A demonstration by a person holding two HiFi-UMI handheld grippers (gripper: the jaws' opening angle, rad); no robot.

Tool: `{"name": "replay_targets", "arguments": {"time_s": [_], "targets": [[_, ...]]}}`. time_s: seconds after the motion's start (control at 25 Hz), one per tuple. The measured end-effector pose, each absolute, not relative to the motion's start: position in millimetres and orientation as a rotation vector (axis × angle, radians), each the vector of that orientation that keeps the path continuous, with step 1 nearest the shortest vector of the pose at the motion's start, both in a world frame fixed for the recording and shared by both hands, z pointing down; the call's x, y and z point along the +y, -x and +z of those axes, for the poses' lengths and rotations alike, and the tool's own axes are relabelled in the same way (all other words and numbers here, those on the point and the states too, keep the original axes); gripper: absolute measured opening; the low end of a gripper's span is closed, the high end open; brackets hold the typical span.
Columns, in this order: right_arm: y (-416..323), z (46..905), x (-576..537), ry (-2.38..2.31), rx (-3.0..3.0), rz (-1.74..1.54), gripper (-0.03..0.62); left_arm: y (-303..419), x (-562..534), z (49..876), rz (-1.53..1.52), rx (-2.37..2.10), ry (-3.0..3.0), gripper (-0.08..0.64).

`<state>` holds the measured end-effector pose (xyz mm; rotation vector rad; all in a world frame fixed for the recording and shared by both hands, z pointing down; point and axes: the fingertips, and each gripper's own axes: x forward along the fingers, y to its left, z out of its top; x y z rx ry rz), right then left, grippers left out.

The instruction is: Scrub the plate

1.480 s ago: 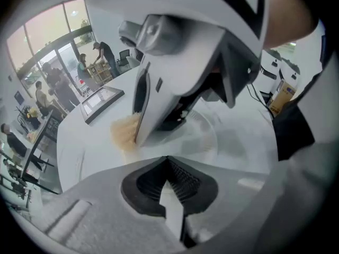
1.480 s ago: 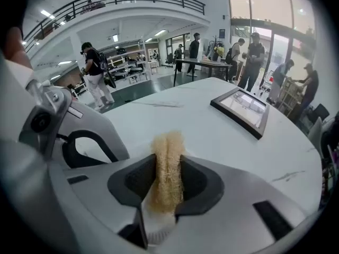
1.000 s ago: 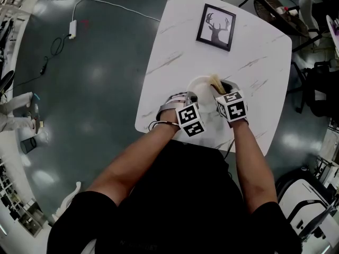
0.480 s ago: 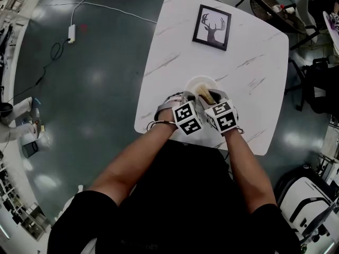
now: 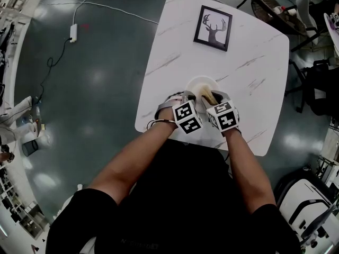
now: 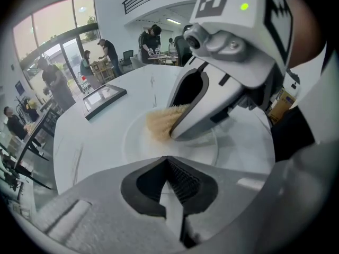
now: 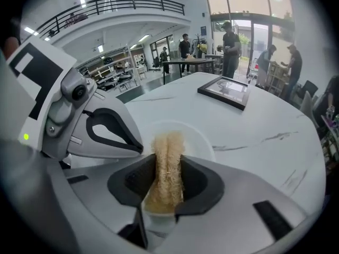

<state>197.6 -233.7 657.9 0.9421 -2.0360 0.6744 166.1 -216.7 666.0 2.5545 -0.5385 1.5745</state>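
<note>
Right tool (image 7: pixel 167 180) clamps the scrubber (image 7: pixel 167 144), its long axis pointing straight ahead and down onto the plate (image 5: pixel 197 82) near the surface's (image 5: pixel 254 62) front edge, while left tool (image 6: pixel 168 187), alongside, pinches the near rim.

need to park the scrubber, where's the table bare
Bare table between the framed picture and the plate, and along the right side. Crowded at the near edge: left gripper and right gripper meet over the plate.
</note>
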Motion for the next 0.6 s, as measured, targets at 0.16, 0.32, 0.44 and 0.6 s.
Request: {"name": "replay_targets", "arguments": {"time_s": [0.16,0.32,0.44,0.6], "targets": [[-228.5,655.2,-237.7,-1.045,-2.015,0.755,0.133,-165.2,-215.4,664.4,1.560,-0.535,-2.549,0.008],[-240.5,651.3,-240.7,-1.104,-2.019,0.788,0.133,-164.1,-217.5,667.0,1.535,-0.542,-2.532,0.008],[-234.7,646.6,-237.3,-1.102,-2.029,0.761,0.133,-163.7,-217.3,666.2,1.516,-0.536,-2.515,0.008],[-220.4,638.1,-227.0,-1.069,-2.065,0.734,0.133,-167.6,-221.9,651.2,1.398,-0.573,-2.522,0.008]]}}
